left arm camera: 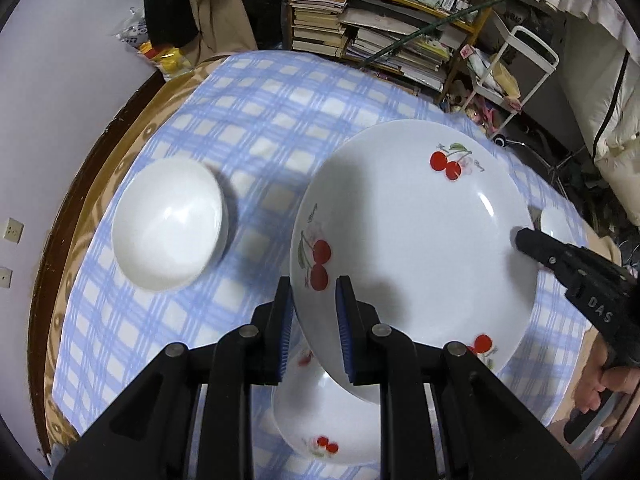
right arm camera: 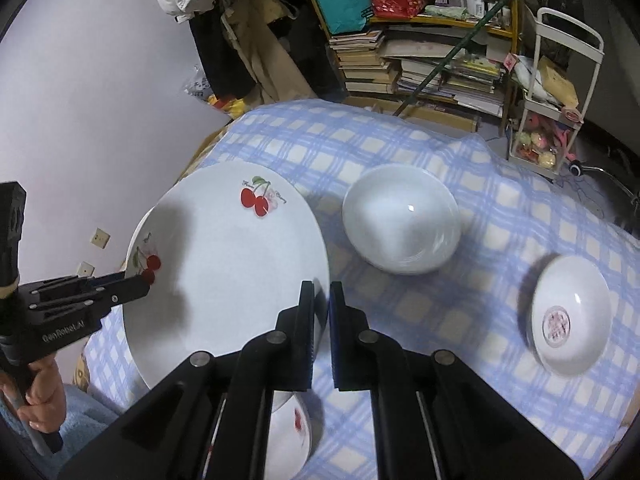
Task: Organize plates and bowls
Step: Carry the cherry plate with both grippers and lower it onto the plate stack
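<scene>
The large cherry-print plate (left arm camera: 416, 236) is held clear of the checked tablecloth (left arm camera: 224, 112), pinched at opposite edges by both tools. Its near-left rim is clamped between the pads of the left gripper (left arm camera: 314, 320); its right rim is clamped between the narrowly set fingers of the right gripper (right arm camera: 320, 320). Directly below the raised plate, just in front of and beneath both sets of fingers, a second cherry-print plate (left arm camera: 320, 420) lies on the cloth. That vertical relation is judged to decide the coming move: the held plate appears to need only a level descent for the two to nest, and neither hand is nearer, since the load is shared.

Forward-left of the left gripper a plain white bowl (left arm camera: 170, 226) is seen upright, well apart from the plates. From the right wrist view a plain bowl (right arm camera: 402, 218) stands ahead of the fingers, and to their right a shallower bowl with a pink centre mark (right arm camera: 568, 316) is shown, of which the left view catches barely a sliver behind the plate's rim. Whether the two views show one plain bowl or two cannot be told
</scene>
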The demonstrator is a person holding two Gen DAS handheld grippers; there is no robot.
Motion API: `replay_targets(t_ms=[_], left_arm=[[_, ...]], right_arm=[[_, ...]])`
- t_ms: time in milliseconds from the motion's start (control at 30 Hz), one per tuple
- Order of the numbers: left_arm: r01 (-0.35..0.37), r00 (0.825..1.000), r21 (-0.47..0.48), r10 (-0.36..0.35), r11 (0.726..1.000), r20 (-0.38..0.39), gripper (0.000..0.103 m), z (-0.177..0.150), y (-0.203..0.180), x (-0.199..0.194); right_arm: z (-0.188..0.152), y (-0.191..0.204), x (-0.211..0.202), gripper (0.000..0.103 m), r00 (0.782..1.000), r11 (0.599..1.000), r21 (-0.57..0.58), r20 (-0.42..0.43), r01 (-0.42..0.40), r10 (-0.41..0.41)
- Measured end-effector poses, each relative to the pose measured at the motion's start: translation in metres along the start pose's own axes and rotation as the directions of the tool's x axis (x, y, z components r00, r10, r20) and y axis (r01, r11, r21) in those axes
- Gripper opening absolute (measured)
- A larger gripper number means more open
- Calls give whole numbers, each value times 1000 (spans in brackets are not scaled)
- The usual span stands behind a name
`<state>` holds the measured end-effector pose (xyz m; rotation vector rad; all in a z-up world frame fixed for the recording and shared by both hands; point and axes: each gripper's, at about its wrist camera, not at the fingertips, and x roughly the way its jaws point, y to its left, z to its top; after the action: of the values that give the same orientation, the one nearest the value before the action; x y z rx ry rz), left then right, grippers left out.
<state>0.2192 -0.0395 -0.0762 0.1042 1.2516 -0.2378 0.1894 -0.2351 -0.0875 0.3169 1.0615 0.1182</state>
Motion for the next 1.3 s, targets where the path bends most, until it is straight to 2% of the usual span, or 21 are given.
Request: replay_targets(t_ms=[400,600,833,1033,1167,1300], left_arm=[[15,1000,-44,-16,999,-11,19,-76,8,-23],[19,1000,-64,-20,998,-3,19,-96,13,-29],[-10,1000,-83,11,996,13,20,-114,16,-20],[62,998,-121,-62,991,6,20,-126,30,1],[22,1000,-115,-24,993,-13,20,-126,28,11],[36,999,-128,-40,991,-26,20,-127,30,18]], right_arm=[[-60,22,-34,8,999,998,-50,21,-29,30],[-88,29,-38,8,1000,998,-65,19,-23,25],[-114,25,-18,8,1000,999,-39,-9,-28,27],[-124,18,9,9,998,999,-26,-62,-21,20],[-128,20,19,9,996,999,-38,-83,-14,11],[-131,23,24,9,996,998,-64,-86,10,-15]])
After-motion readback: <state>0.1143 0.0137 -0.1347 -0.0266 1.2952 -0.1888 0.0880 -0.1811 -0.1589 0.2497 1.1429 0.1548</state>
